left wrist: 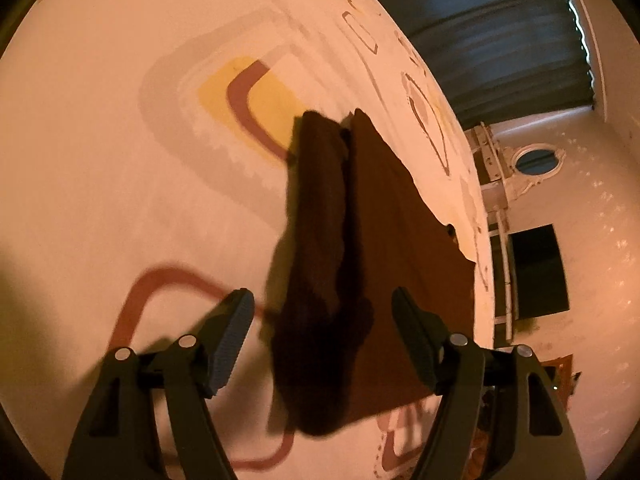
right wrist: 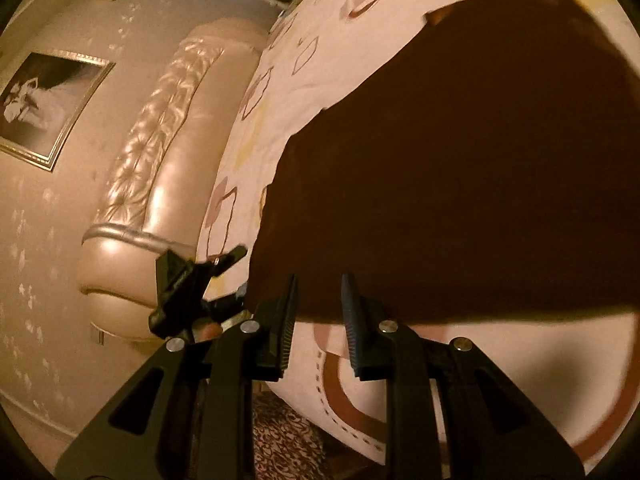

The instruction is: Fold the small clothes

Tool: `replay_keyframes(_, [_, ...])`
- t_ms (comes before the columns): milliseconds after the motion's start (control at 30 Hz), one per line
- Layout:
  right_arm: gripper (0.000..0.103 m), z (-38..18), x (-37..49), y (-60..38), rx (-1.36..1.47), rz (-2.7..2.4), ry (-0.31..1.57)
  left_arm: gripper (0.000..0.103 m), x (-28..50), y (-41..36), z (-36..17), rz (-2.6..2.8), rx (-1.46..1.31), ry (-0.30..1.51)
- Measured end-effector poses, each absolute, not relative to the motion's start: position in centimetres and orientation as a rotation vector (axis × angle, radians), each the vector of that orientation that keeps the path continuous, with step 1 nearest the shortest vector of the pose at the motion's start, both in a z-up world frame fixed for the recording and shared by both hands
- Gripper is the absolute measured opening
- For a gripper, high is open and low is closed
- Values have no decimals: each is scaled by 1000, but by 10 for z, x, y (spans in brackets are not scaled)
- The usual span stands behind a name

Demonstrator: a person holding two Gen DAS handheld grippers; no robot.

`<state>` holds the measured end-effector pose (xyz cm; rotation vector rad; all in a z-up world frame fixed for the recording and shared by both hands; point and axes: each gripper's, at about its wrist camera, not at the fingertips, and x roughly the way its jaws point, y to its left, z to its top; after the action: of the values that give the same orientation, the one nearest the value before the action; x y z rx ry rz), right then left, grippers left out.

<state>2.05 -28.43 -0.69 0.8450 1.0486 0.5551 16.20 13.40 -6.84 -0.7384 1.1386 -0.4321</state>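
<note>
A dark brown garment point(left wrist: 400, 264) lies flat on the patterned bedsheet point(left wrist: 120, 160). A darker folded strip point(left wrist: 320, 248) of it lies along its left side. My left gripper point(left wrist: 326, 334) hovers over the near end of that strip. It is open wide, and neither blue pad point(left wrist: 234, 336) touches the cloth. In the right wrist view the same garment point(right wrist: 460, 180) fills the upper right. My right gripper point(right wrist: 320, 312) sits at its near edge, open by a narrow gap with nothing pinched between its fingers.
The bed's edge runs close to the garment, with a padded cream headboard point(right wrist: 160, 140) and a framed picture point(right wrist: 48, 108) beyond. A dark curtain point(left wrist: 480, 32) hangs past the far side. A black tool part point(right wrist: 180, 292) shows at the garment's left end.
</note>
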Motion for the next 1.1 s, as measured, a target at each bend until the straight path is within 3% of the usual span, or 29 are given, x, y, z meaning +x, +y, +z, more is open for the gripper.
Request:
replay_keyframes(167, [27,-46,29,-260,796,513,1191,76,179,129,-71,-427,-741,1137])
replay_keyframes(400, [8,-69,22,-271,892,525,1171,83,196,121,-72,-424,-738,1142])
replay_keyframes(667, [8,-71,7,-272,869,498,1144,82,207,110,-67,-399,-681,1148])
replay_keyframes(733, [8,-73,6,-273,872,499,1142,67,208,102,-67,-405,-655,1158])
replay_keyframes(867, [8,-73,1,-273,866,493,1136,55,210,88,-69,-432,-631,1182])
replay_keyframes(1000, [8,-70,0,-271,864,489,1128,13,217,85,-77,-421,-644,1234])
replay_keyframes(1100, [8,-69,0,-269,856,487,1124,11,219,89,-76,-415,-662,1253])
